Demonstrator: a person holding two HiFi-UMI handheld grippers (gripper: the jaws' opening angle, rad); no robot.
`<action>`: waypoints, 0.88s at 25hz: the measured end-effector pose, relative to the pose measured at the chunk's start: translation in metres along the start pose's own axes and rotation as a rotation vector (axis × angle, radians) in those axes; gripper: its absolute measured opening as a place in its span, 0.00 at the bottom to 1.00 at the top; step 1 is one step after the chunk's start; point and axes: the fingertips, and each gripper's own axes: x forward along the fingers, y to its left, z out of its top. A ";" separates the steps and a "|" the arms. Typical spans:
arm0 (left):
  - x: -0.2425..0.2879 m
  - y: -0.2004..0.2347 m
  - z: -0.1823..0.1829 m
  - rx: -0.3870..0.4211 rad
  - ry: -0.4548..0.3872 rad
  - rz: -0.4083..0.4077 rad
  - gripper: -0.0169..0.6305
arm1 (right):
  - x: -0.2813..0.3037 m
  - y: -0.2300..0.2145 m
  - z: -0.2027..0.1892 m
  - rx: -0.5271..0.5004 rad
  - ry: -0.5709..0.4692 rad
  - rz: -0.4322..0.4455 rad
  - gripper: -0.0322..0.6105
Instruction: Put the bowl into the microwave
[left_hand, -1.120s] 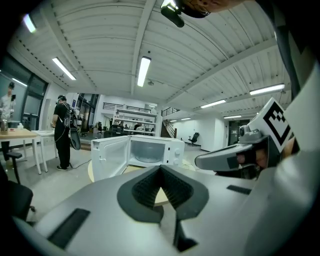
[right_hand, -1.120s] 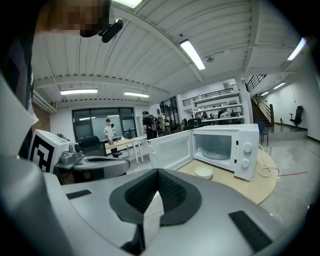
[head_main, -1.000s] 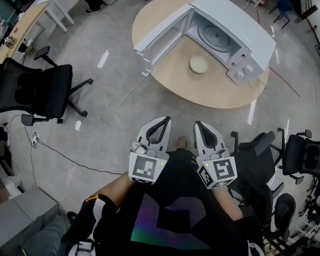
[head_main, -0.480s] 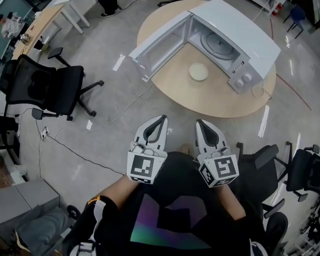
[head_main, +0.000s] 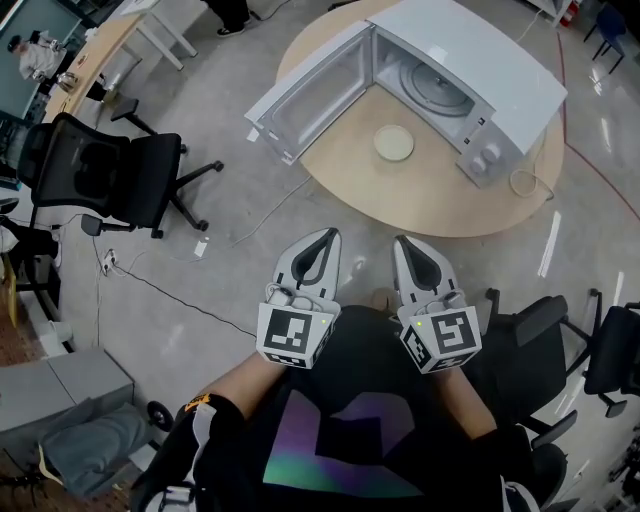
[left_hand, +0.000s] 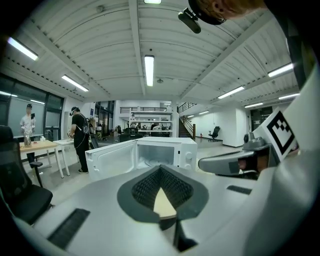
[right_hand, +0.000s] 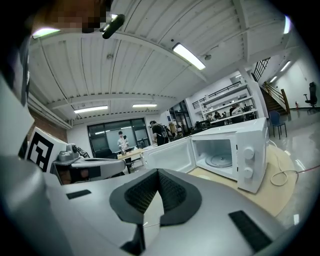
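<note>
A pale shallow bowl (head_main: 394, 142) sits on the round wooden table (head_main: 420, 200), just in front of the white microwave (head_main: 470, 70). The microwave's door (head_main: 305, 90) is swung wide to the left, showing the glass turntable (head_main: 432, 86) inside. My left gripper (head_main: 326, 236) and right gripper (head_main: 402, 243) are held side by side close to my body, well short of the table, both shut with nothing in them. The left gripper view has its jaws (left_hand: 160, 168) pointing at the microwave (left_hand: 162, 152). The right gripper view has its jaws (right_hand: 158, 171) left of the microwave (right_hand: 230, 150).
A black office chair (head_main: 110, 170) stands on the floor to the left, and more black chairs (head_main: 540, 335) crowd the right. A power cable (head_main: 235, 235) trails across the floor from the table. A coiled cord (head_main: 522, 182) lies on the table's right edge. People stand at desks (head_main: 90, 45) far left.
The table and microwave have shifted slightly in the head view as I moved. Both grippers kept the same shut pose in front of my body.
</note>
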 end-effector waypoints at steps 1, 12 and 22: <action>0.001 -0.004 -0.001 0.002 0.006 0.002 0.10 | -0.001 -0.003 0.000 0.001 -0.001 0.003 0.07; 0.013 -0.037 -0.007 0.029 0.038 0.029 0.10 | -0.013 -0.032 -0.001 0.004 0.000 0.040 0.07; 0.048 -0.031 -0.006 0.026 0.037 -0.039 0.10 | 0.003 -0.056 0.000 0.031 0.014 -0.029 0.07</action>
